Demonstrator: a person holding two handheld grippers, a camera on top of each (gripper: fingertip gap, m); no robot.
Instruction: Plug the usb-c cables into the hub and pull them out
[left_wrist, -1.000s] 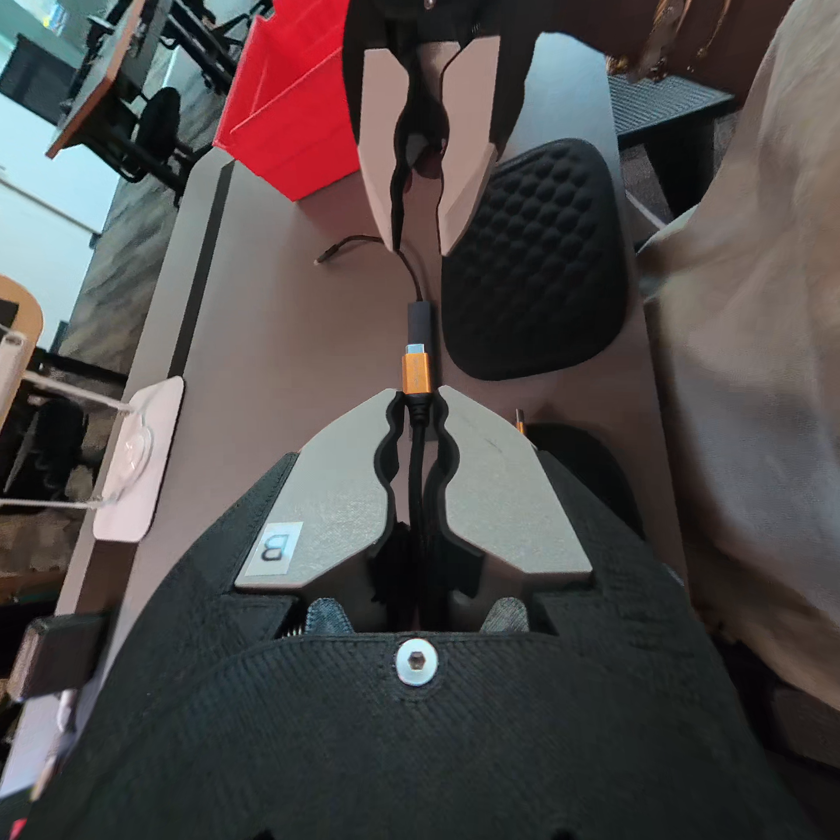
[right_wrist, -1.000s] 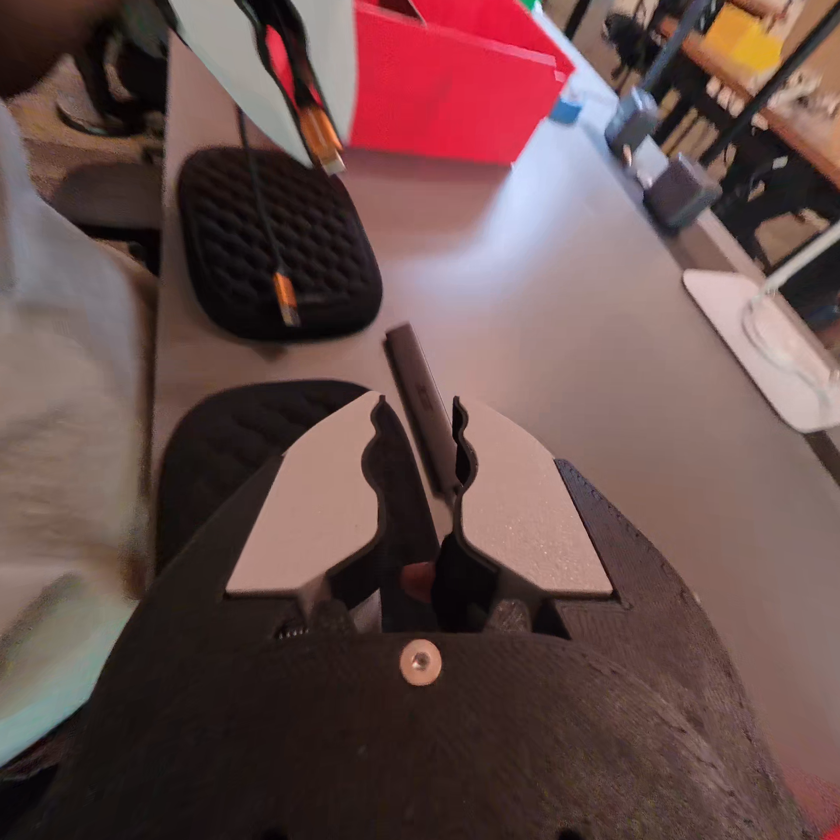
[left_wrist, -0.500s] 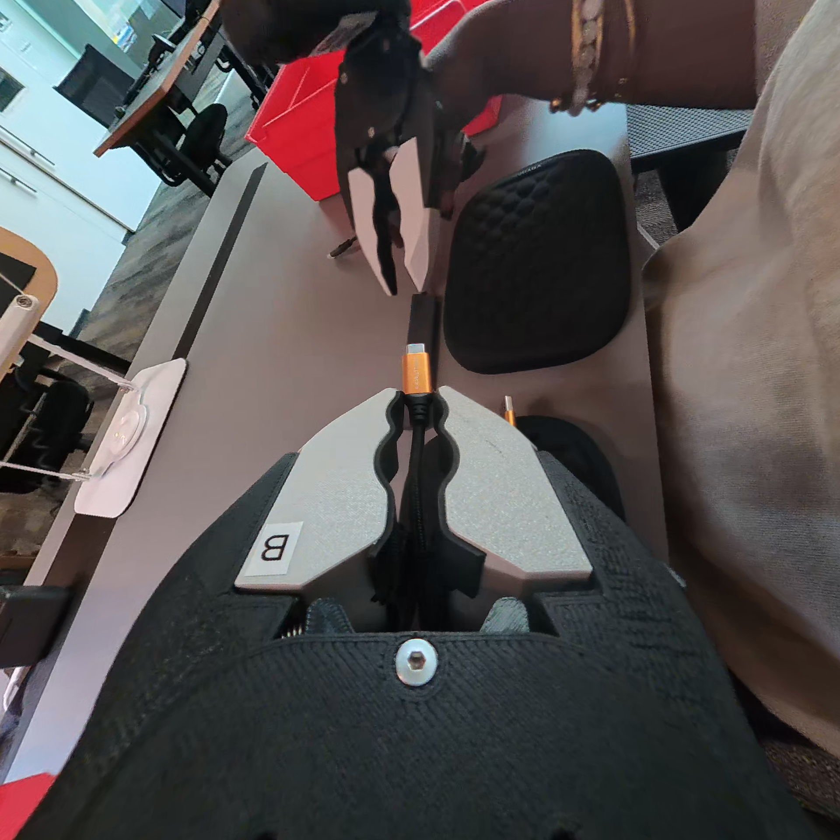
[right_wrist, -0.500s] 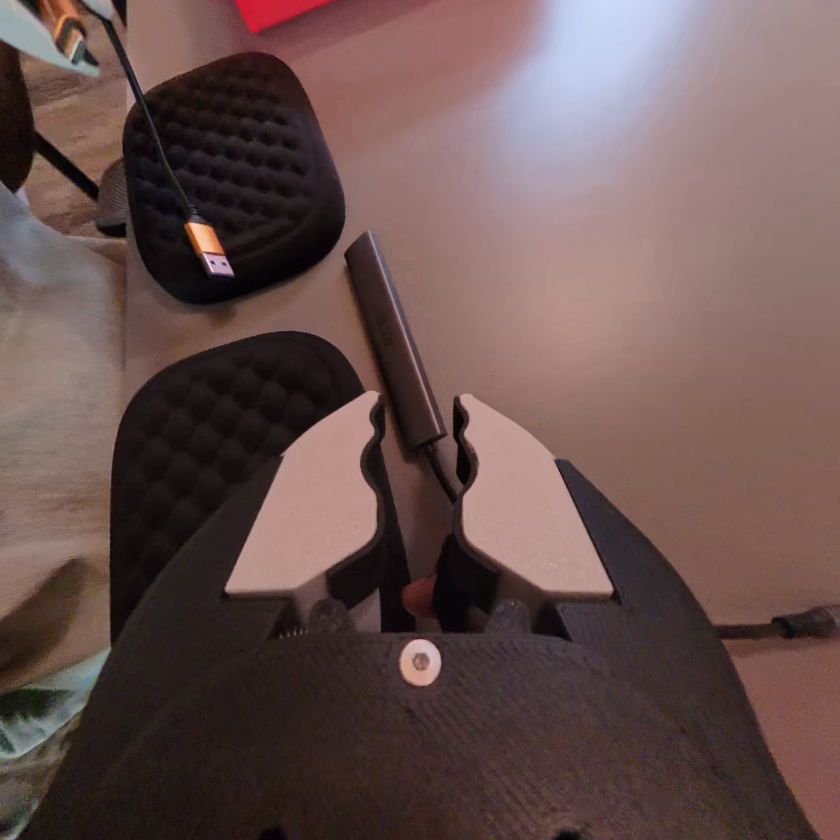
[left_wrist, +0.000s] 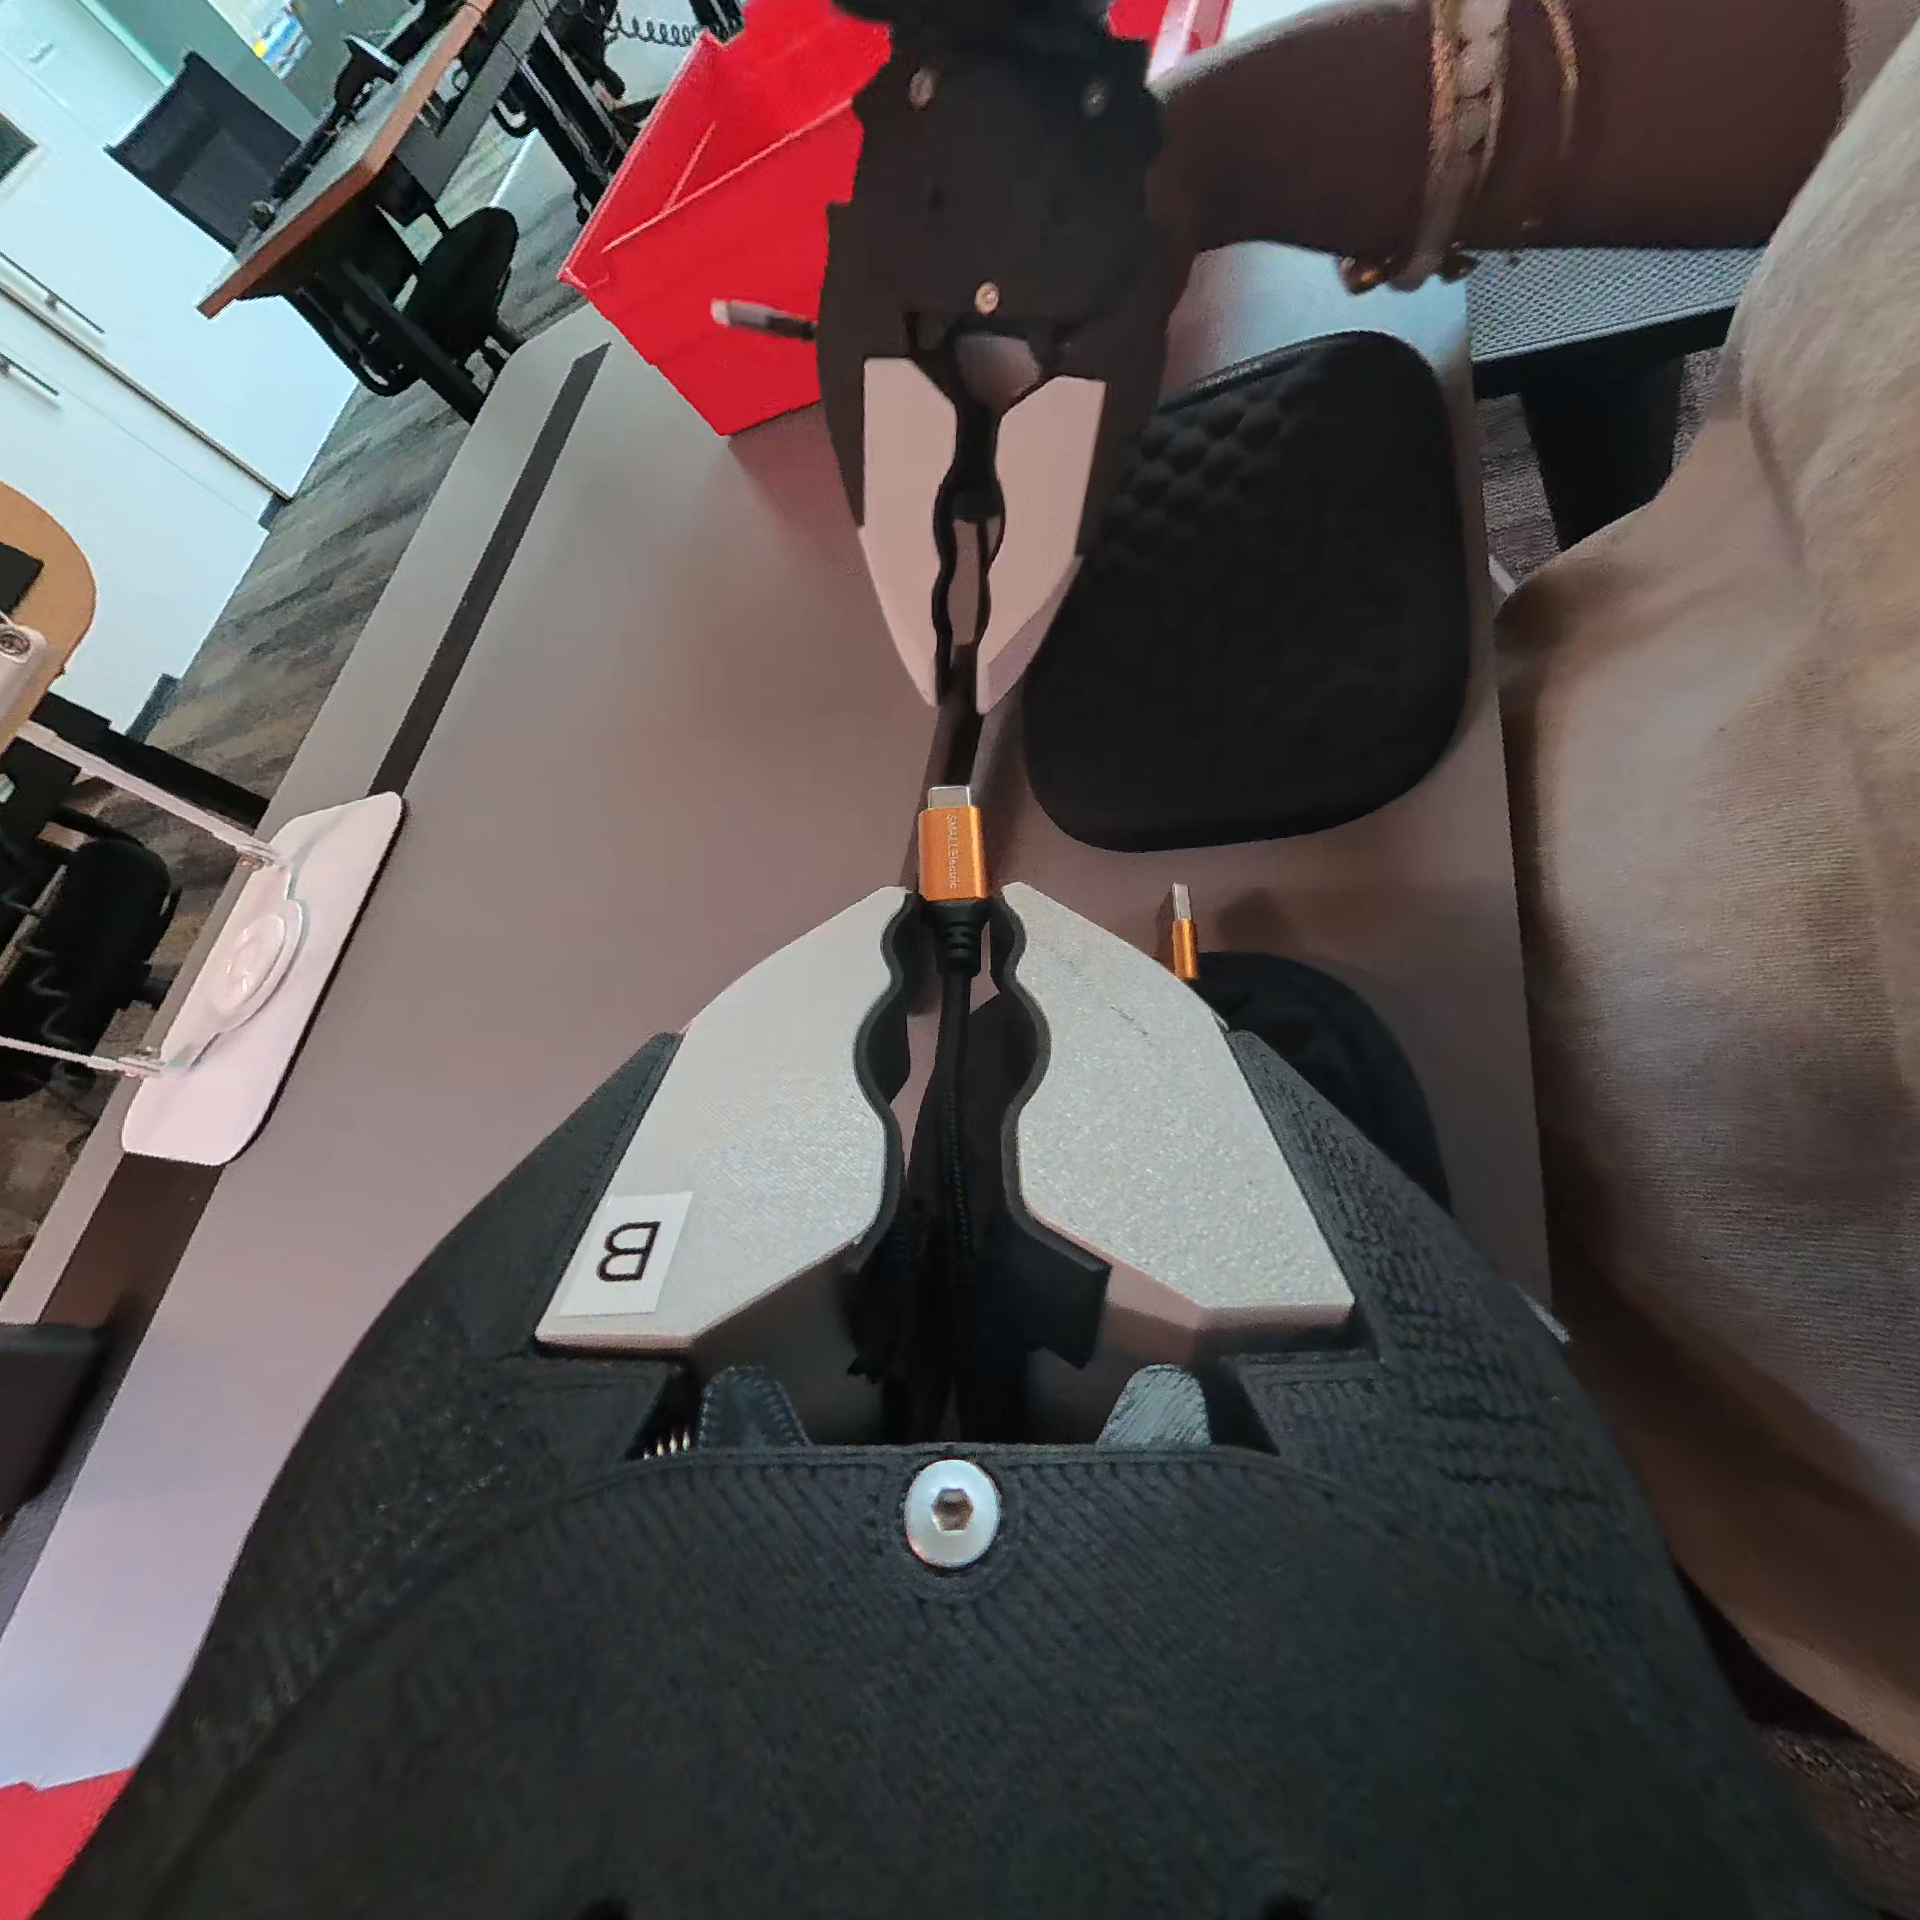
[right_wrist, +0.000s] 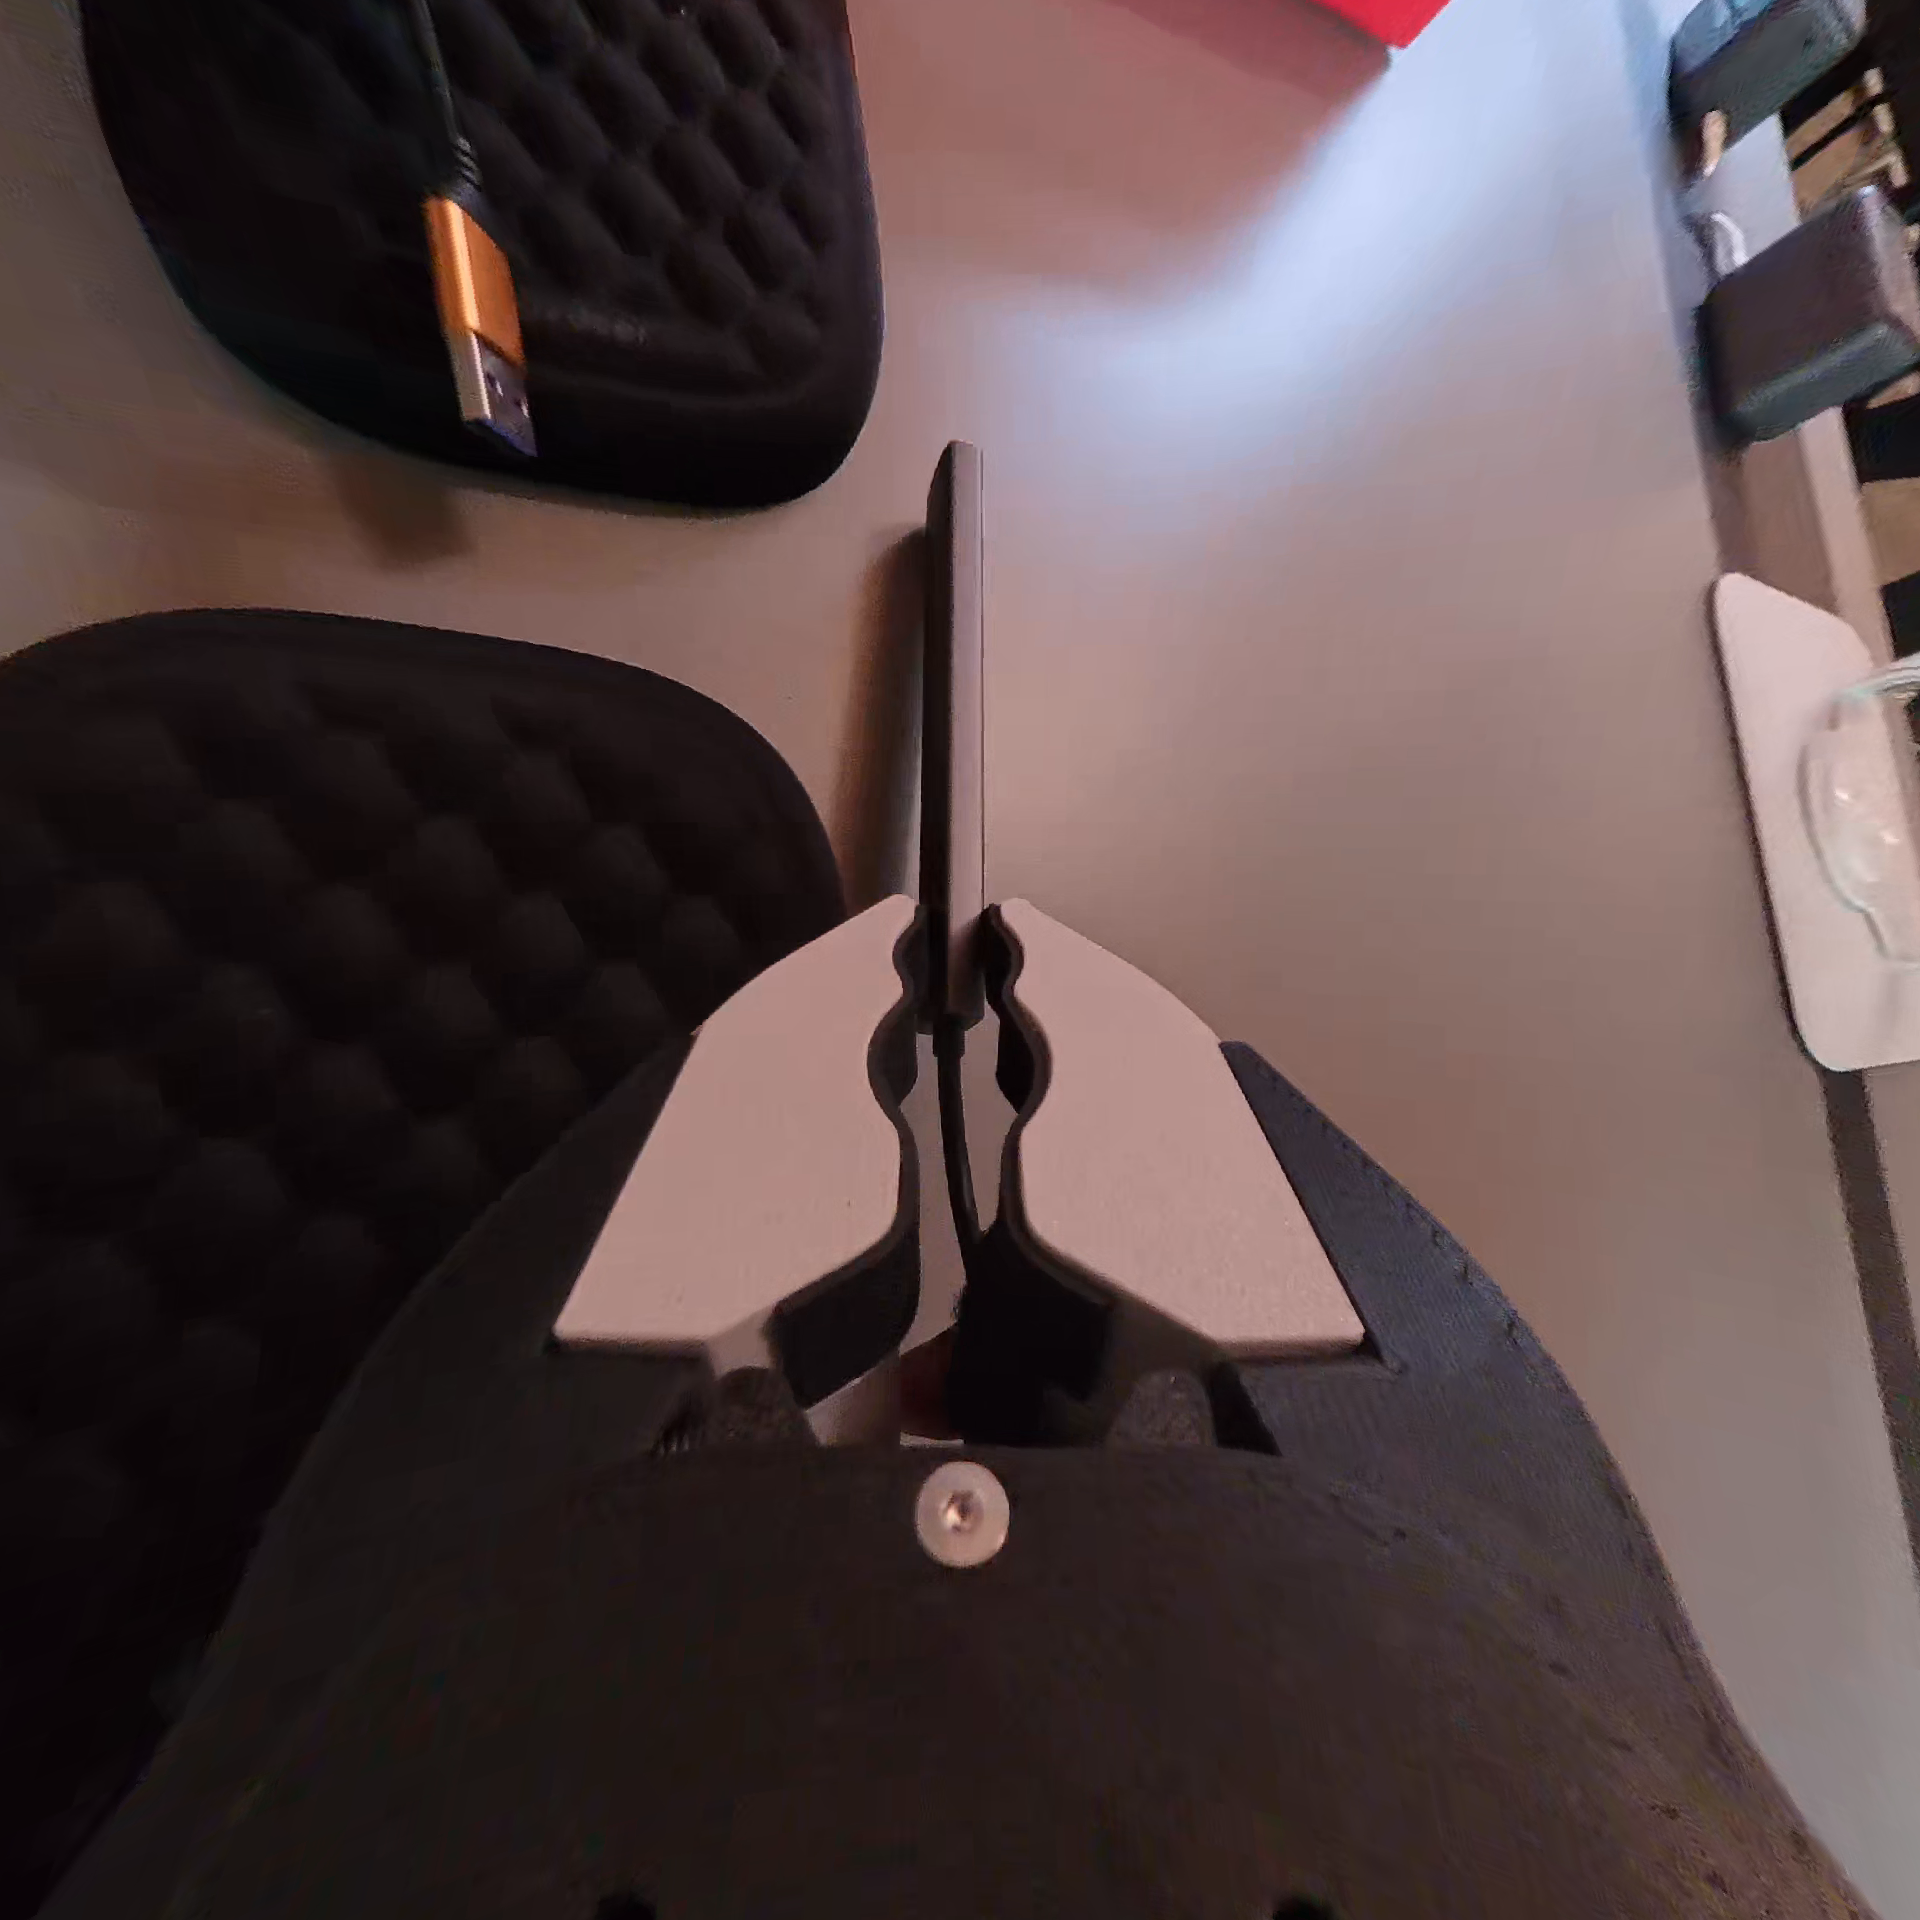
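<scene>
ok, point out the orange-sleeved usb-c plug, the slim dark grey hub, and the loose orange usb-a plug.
orange-sleeved usb-c plug (left_wrist: 953, 855), left wrist view, orange sleeve.
slim dark grey hub (right_wrist: 964, 727), right wrist view, mid-body.
loose orange usb-a plug (right_wrist: 473, 278), right wrist view, orange shell.

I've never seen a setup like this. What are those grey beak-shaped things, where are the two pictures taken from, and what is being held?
No robot here: a person holds two hand-operated grippers, each with a camera looking along its fingers. In the left wrist view, the left gripper is shut on a black cable with an orange USB-C plug; the right gripper faces it. In the right wrist view, the right gripper is shut on a slim grey hub held on edge. On the grey table lie two black padded cases and the cable's other orange plug.
</scene>
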